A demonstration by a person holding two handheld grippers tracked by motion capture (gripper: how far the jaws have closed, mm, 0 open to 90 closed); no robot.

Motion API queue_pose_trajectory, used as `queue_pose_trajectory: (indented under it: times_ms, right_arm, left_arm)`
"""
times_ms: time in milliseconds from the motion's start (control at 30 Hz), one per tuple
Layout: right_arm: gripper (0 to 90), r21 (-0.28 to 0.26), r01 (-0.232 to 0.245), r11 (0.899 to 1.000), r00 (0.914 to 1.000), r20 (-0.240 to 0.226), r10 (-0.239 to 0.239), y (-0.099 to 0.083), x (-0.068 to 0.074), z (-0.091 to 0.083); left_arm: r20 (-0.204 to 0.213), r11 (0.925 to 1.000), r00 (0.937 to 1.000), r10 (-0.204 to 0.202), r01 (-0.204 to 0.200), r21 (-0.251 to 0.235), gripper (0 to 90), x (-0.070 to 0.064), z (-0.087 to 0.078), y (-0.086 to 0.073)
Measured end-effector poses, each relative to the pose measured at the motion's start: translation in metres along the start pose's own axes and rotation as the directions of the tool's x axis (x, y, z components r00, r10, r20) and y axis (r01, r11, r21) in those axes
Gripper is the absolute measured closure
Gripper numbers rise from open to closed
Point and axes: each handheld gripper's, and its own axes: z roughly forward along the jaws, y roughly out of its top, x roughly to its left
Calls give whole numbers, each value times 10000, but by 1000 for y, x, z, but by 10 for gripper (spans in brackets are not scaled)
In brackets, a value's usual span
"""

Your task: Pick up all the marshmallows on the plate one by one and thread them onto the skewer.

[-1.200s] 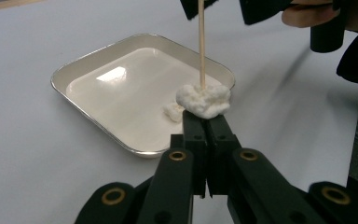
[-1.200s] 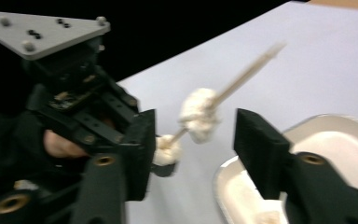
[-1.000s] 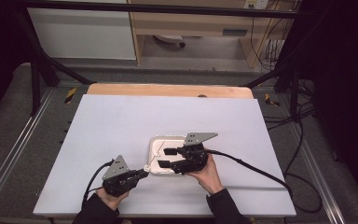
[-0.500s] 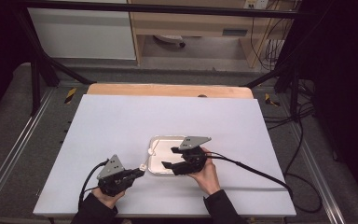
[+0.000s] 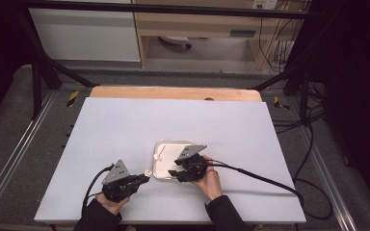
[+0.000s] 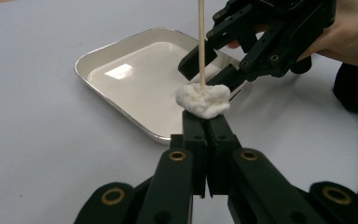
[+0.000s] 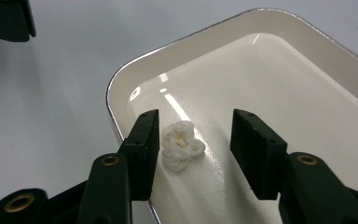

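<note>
The left claw (image 6: 207,140) sits near the front edge of the white bench (image 5: 125,125), just left of the tray (image 5: 173,144). Its jaws are pressed together, and a cotton swab (image 6: 203,100) stands right at their tips; whether the tips actually pinch the swab cannot be told. The swab's head is a lumpy, soft white wad of fibre, wider than the jaw tips. From its top a thin, straight, pale wooden stick rises upright and runs out of the top of the left gripper view. In the high view the wad (image 5: 147,172) is a small white dot at the tray's near-left corner, just outside the rim.

The tray is a shallow rectangular dish with rounded corners, cream inside with a glossy surface that throws back bright glints, and a thin silvery rim. The bench under it is matte and plain.

The right claw (image 7: 193,156), held in the person's right hand (image 5: 211,180), hovers over the near end of the tray. Its black, blocky jaws are spread wide, with small brass-coloured pivots behind them. In the right gripper view the swab's crumpled, knotted white head (image 7: 181,145) lies between those jaws, nearer the left one, seen over the tray's near-left rim.
</note>
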Motion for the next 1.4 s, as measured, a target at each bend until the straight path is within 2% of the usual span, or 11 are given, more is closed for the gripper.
queue_pose_trajectory:
  times_ms: [100,333,467,667,833,1000,1100,1400]
  right_arm:
    - [557,186,79,9998,10000,-23,-79,-2,0,2]
    - [644,201,346,9992,9993,-176,-343,-3,1,4]
    - [695,236,267,9994,9994,-210,-262,-3,2,4]
    - [715,184,47,9998,10000,-40,-46,0,0,-4]
    - [714,-440,-253,9987,9993,-279,240,11,-2,-23]
    - [714,-1141,-550,9920,9971,-595,484,19,-4,-47]
    - [716,-1514,-852,9848,9941,-791,739,21,-7,-60]
    - [720,-2474,-1270,9606,9885,-1115,1020,27,-14,-91]
  left_arm:
    - [-10,10000,10000,-19,19,52,884,0,0,0]
    - [16,9999,10000,-15,15,126,883,0,1,0]
    - [32,9999,10000,-29,29,130,883,0,2,0]
    - [46,9999,10000,-32,32,115,883,0,1,0]
    - [68,9999,10000,-15,14,118,883,0,1,0]
    - [114,9999,9999,26,-27,138,883,-1,1,0]
    - [143,9999,9999,27,-29,116,883,-1,1,0]
    - [274,9998,9995,153,-156,129,883,-3,2,0]
